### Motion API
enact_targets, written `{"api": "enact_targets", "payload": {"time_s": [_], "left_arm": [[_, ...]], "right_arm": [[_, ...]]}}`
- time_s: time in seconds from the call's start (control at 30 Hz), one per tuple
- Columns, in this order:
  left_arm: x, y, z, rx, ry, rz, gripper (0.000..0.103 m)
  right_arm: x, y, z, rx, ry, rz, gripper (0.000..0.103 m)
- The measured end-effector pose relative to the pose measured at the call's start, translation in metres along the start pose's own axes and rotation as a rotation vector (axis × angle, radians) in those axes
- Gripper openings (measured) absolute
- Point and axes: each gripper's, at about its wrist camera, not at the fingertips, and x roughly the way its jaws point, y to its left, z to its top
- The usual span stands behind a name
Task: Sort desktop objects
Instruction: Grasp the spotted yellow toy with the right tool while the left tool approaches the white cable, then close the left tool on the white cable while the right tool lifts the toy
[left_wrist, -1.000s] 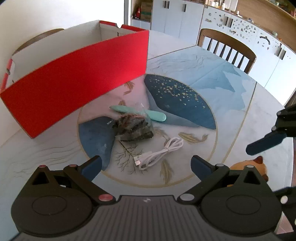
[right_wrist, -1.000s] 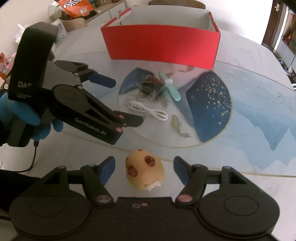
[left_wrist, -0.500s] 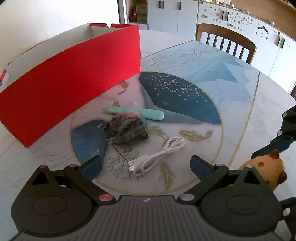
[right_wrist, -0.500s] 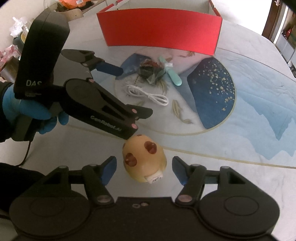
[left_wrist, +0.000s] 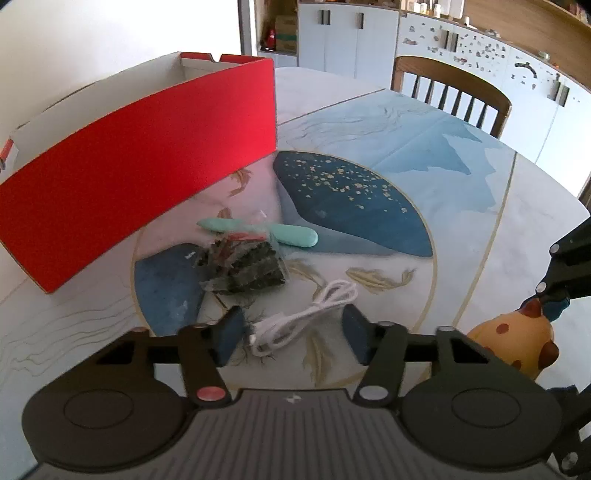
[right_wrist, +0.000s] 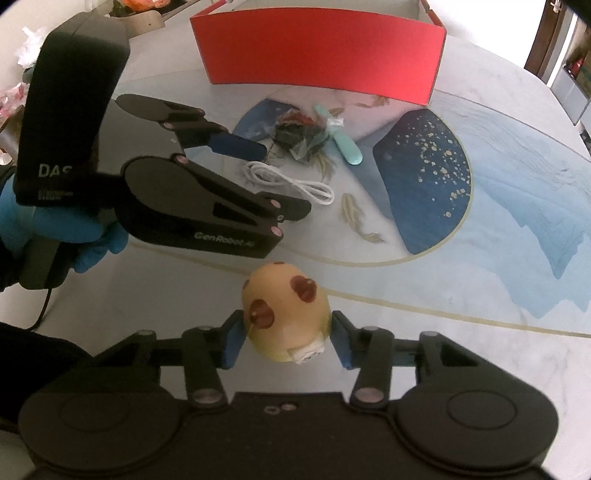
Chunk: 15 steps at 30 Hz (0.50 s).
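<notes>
Only the right wrist view shows the gloved hand (right_wrist: 55, 229) (blue).

The left gripper (right_wrist: 275, 177) bears "GenRobot.AI" along its black lower arm and "DAS", cut off, on its upright housing.

Both claws are narrowed: the left claw (left_wrist: 291, 334) around the white cable (left_wrist: 303, 321), the right claw (right_wrist: 286, 338) around the spotted toy (right_wrist: 286, 317).

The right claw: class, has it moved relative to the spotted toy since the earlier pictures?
Yes. The right claw has come forward around the spotted toy, which has stayed by the table's gold ring; its jaws have just been closing, toy between them.
</notes>
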Motion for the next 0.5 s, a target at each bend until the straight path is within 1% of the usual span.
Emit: {"api": "enact_targets", "payload": {"time_s": [0.03,0.1,0.13,0.2,0.27,0.33,0.5], "left_arm": [[0.000,0.000,0.001,-0.005,0.001,0.005,0.045],[-0.001,0.001,0.001,-0.010,0.003,0.011,0.041],[-0.001,0.001,0.002,-0.013,0.003,0.014,0.036],[-0.002,0.000,0.002,-0.016,0.005,0.018,0.032],[-0.002,0.000,0.002,-0.020,0.006,0.022,0.030],[-0.002,0.000,0.002,-0.022,0.007,0.024,0.025],[-0.004,0.001,0.001,-0.019,0.014,0.047,0.023]], "right_arm": [[0.000,0.000,0.000,-0.001,-0.001,-0.005,0.047],[-0.001,-0.002,0.001,0.004,-0.003,-0.010,0.046],[-0.001,-0.003,0.001,0.005,-0.004,-0.014,0.046],[-0.003,-0.004,0.001,0.002,-0.011,-0.030,0.046],[-0.005,-0.006,0.002,0.003,-0.021,-0.040,0.045],[-0.007,-0.008,0.004,0.005,-0.031,-0.052,0.045],[-0.012,-0.011,0.006,0.007,-0.048,-0.065,0.045]]}}
